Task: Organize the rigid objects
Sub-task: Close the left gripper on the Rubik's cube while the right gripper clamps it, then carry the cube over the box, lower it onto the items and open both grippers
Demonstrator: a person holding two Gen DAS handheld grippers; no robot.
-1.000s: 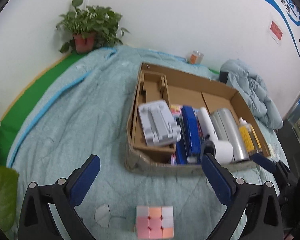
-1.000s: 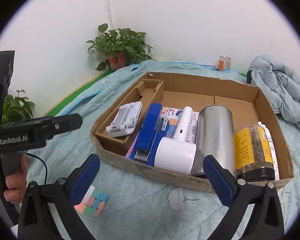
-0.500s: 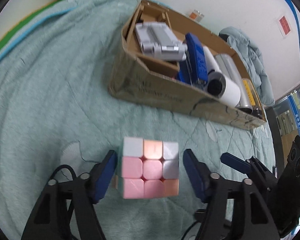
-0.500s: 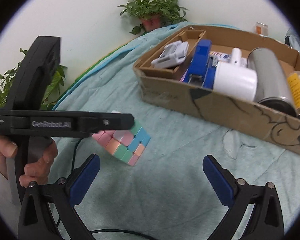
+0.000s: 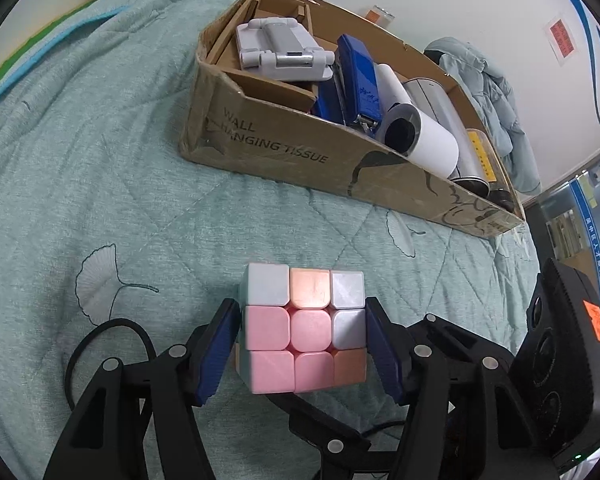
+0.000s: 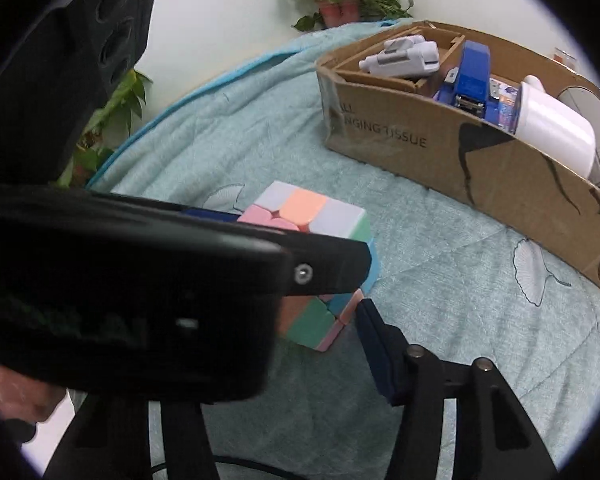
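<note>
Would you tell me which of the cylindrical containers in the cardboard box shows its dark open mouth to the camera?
The white cup, lying on its side beside the blue stapler; the steel tumbler shows no opening.

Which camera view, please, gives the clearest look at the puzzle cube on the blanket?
The left wrist view: the puzzle cube sits centred and unobstructed, its whole top face visible between the blue pads. In the right wrist view the cube is partly hidden behind the other gripper's black body, showing only part of its top and one side.

Left gripper (image 5: 302,354) clamped, right gripper (image 6: 320,344) closing, both angled downward
</note>
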